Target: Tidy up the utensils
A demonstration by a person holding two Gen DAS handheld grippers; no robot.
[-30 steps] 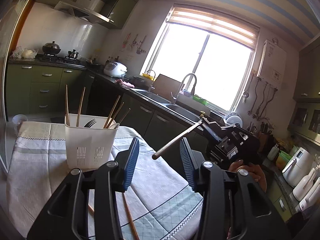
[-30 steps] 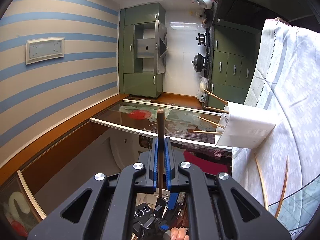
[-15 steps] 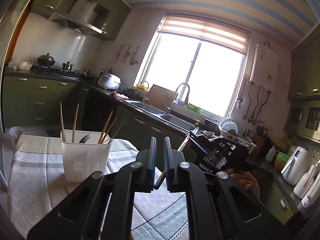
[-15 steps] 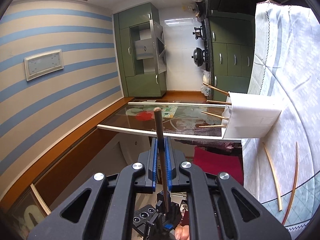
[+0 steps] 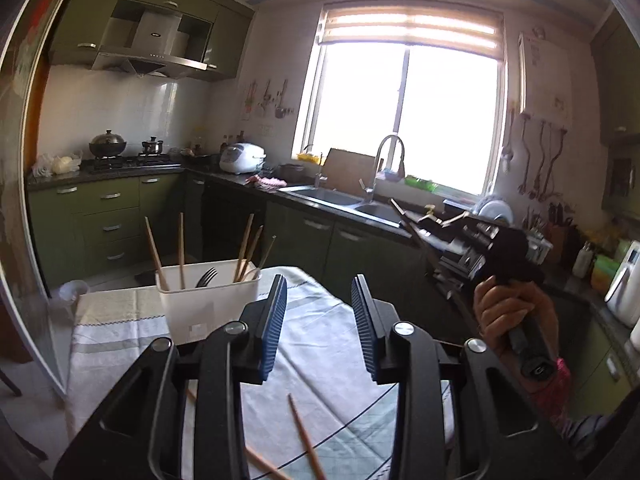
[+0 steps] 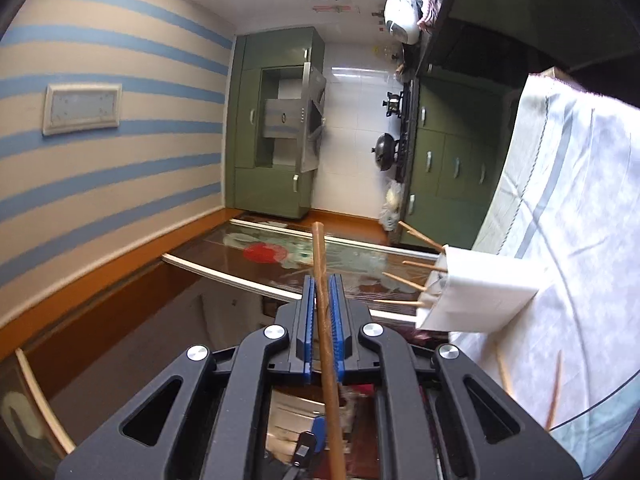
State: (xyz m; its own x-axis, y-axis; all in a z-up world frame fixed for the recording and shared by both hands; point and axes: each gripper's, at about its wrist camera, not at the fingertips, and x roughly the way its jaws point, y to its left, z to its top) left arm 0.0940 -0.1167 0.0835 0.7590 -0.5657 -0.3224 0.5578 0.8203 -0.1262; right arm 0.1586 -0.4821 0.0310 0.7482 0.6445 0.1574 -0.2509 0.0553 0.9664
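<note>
**One chopstick in the grip, two more on the table**

The right gripper (image 6: 322, 320) is clamped tight on a brown chopstick (image 6: 325, 320), which runs lengthwise between its blue pads and sticks out well past the tips. Seen from the left wrist, the same gripper (image 5: 430, 236) is held up in a hand (image 5: 508, 308) off the right side of the table, away from the holder.

The left gripper (image 5: 318, 320) has just been opening; its jaws stand apart with nothing between them, over the tablecloth (image 5: 320, 360).

Further out, the white utensil holder (image 5: 208, 296) stands upright on the cloth, left of the open jaws. Several chopsticks already lean inside it, along with a dark fork (image 5: 206, 278). The right wrist view shows the same holder (image 6: 480, 296) with the stick ends poking out of its open top.

Two more chopsticks (image 5: 306, 436) lie loose on the cloth just below the left gripper, well apart from the holder; they also show at the edge of the right wrist view (image 6: 554, 388).

By my reading the job is well past halfway: most pieces are stowed, one is in the grip waiting to go in, and the two on the cloth are left. The held stick will need tipping end-down over the holder's opening.
</note>
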